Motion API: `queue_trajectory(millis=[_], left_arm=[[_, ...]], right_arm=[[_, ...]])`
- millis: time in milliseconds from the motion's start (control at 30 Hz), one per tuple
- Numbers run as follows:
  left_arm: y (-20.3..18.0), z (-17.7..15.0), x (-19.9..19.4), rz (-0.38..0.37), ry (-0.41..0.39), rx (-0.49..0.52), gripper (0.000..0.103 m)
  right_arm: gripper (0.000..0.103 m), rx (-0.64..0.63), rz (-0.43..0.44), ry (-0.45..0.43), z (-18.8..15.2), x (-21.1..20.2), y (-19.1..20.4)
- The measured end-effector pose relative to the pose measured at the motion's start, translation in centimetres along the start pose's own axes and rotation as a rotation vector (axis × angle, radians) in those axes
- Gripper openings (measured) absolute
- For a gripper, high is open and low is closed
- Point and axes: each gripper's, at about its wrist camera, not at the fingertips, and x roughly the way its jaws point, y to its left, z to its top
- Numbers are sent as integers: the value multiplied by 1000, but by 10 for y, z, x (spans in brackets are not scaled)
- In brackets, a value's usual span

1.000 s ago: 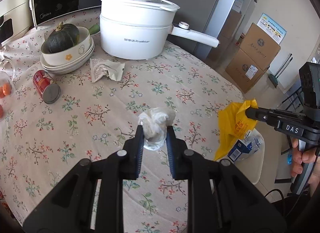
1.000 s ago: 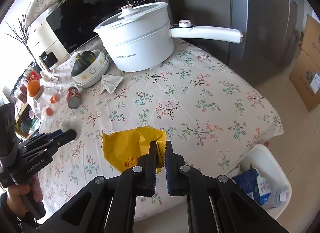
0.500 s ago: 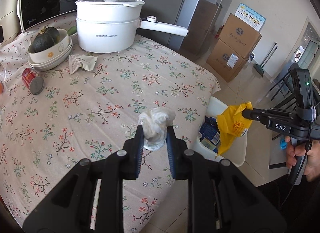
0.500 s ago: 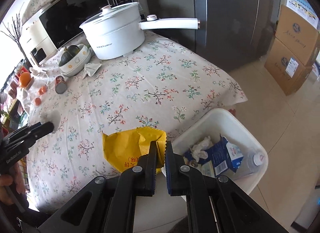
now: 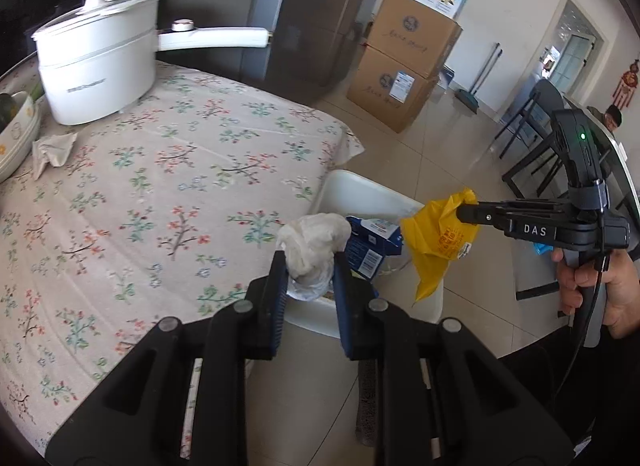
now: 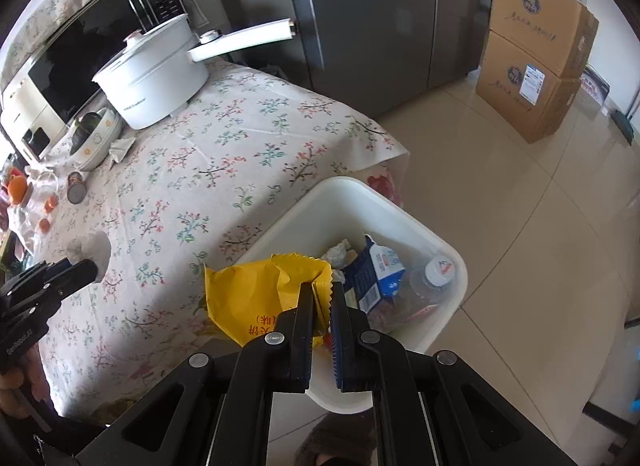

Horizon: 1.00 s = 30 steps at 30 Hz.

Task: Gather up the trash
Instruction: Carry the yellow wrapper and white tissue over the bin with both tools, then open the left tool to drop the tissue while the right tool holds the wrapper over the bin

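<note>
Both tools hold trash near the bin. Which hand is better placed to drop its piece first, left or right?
Probably the right. Its tool holds the yellow wrapper right at the bin rim, partly above the opening. The left tool holds its white wad more over the table edge.

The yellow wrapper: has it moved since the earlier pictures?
Yes. The yellow wrapper went from over the table to the bin's rim.

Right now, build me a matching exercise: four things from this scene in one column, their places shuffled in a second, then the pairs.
1. crumpled white tissue wad
2. yellow snack wrapper
3. blue milk carton
4. white lidded electric pot

A. inside the white plastic bin
B. on the floral tablecloth
C. clamped in the left gripper
D. clamped in the right gripper

Pairs: 1-C, 2-D, 3-A, 4-B
</note>
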Motion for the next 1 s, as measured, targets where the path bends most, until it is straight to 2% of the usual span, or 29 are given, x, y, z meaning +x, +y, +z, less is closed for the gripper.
queue_trajectory(millis=[167,300,533,700,767,900,933,1000], left_arm=[[-40,1,40,-57,50,77,24],[-57,1,70,-75,80,112,24],[-56,3,97,-75,99,112,26],[-51,4,98,-54,95,95,29],[-48,6,94,-51,89,88,35],[-42,8,81,-30,60,88,71],[-40,9,77,-25,54,88,77],[-35,11,71,-14,52,80,79]], right_arm=[[8,57,-23,26,-10,2,-34],[8,90,-42,45,-16,5,-53],[8,124,-63,68,-22,6,-72],[8,145,-63,62,-24,3,-79],[8,148,-66,64,-24,4,-80],[8,154,-72,66,-23,4,-80],[8,153,-74,67,-22,5,-79],[8,150,-79,69,-22,5,-77]])
